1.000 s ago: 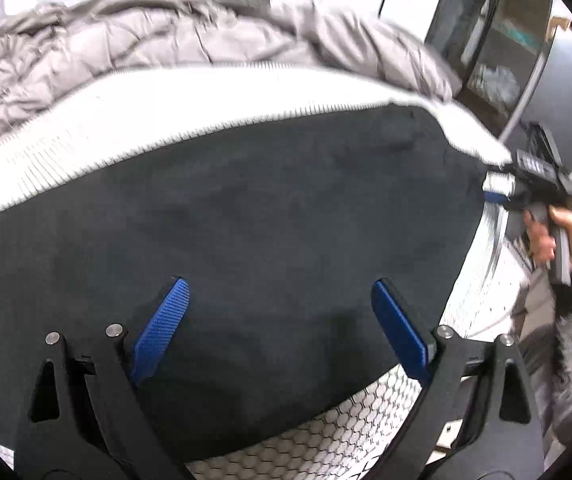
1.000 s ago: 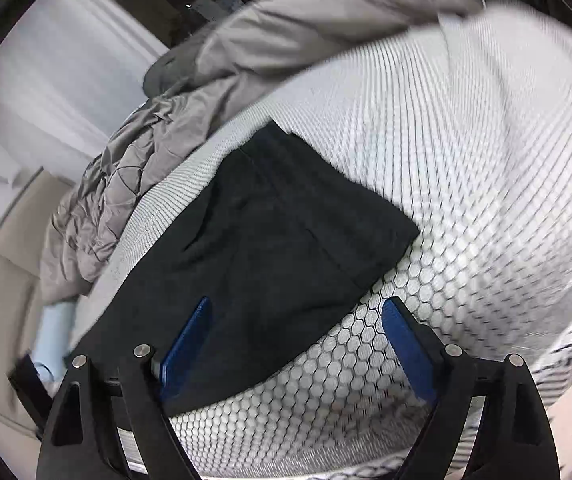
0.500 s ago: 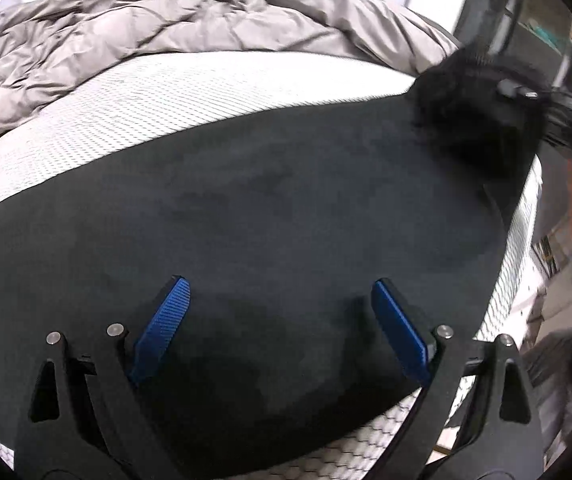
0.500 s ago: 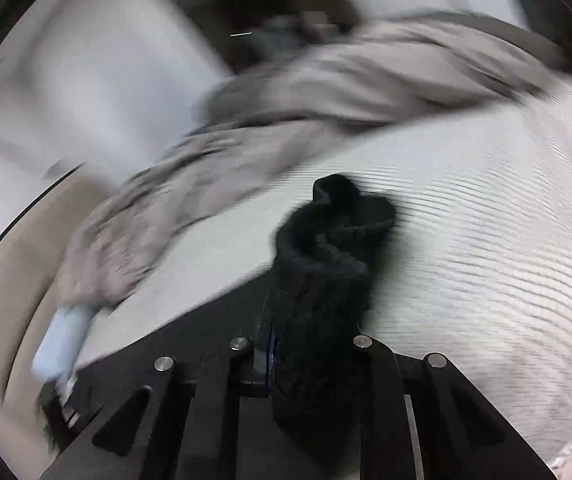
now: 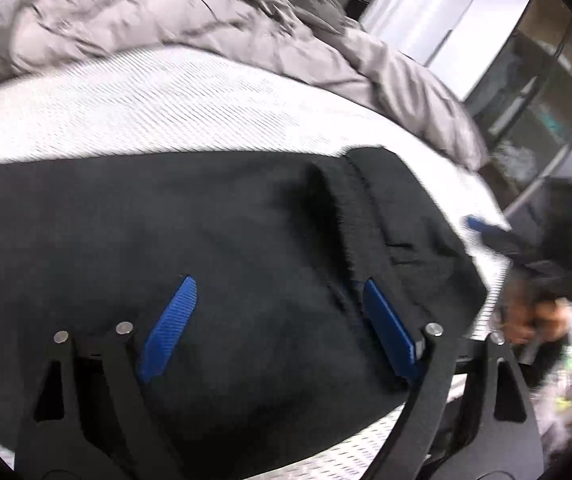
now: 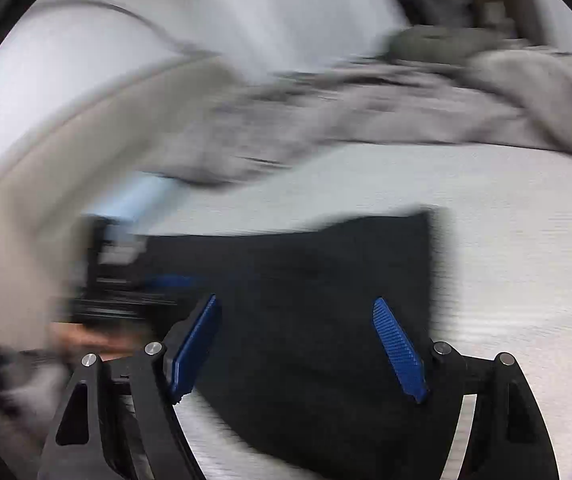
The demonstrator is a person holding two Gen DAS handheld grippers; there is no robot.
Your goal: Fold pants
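Your pants (image 5: 246,248) lie flat and dark on the bed's white mattress (image 5: 158,112), one end already laid back over the rest so a doubled band runs across near the right side. They look soft, limp and light; expect them to sag and slide on themselves (no stiffness to help you), so pinch at a corner or along the folded edge, through both layers. The left gripper (image 5: 278,324) hovers over the cloth, jaws wide but closing, nothing pinched. The right gripper (image 6: 298,344) has its jaws opening, empty, above the pants' near edge. Bare mattress lies beyond and to the right; the rumpled grey duvet (image 5: 206,28) crowds the far side.
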